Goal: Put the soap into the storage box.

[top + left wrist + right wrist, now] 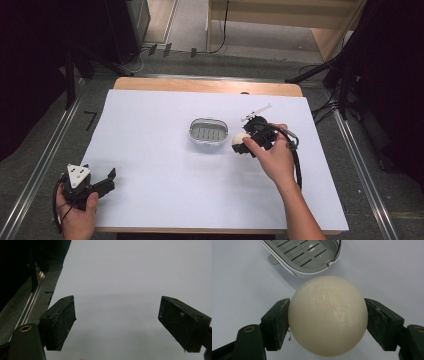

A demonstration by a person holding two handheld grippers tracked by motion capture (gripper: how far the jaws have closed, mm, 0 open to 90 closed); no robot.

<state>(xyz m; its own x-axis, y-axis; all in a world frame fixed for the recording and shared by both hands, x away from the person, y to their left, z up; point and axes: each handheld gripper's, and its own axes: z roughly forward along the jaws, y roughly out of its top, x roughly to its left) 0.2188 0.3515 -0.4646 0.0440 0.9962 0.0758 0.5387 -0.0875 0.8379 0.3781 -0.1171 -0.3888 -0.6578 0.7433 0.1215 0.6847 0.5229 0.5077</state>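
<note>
Covering most of the wooden table (205, 85) is a big white sheet (165, 175), and that's our playing field. Dead centre on it sits the grey soap dish (209, 134), oval, with a slotted floor; from the right gripper view the dish (312, 255) lies just beyond the action, its rim close to the ball but apart from it. Now to the right gripper (240, 143), gripped by the person's right hand (274, 159) coming in from the lower right, a black cable looping off its back. Its jaws are clamped on a cream-white ball (239, 138), just to the right of the dish, and the close-up shows it beautifully: the ball (327, 315), smooth, round and glossy, is pinched on both flanks by the black pads (277, 323), bulging out above and below them, with the white sheet showing underneath. Over at the near left corner, the left gripper (111, 176) rests in the left hand (77, 212), grey three-cornered plate on top, well apart from everything else. Its jaws stand wide apart with nothing between them, just bare white sheet ahead of the left gripper (116, 323) in its own view.
</note>
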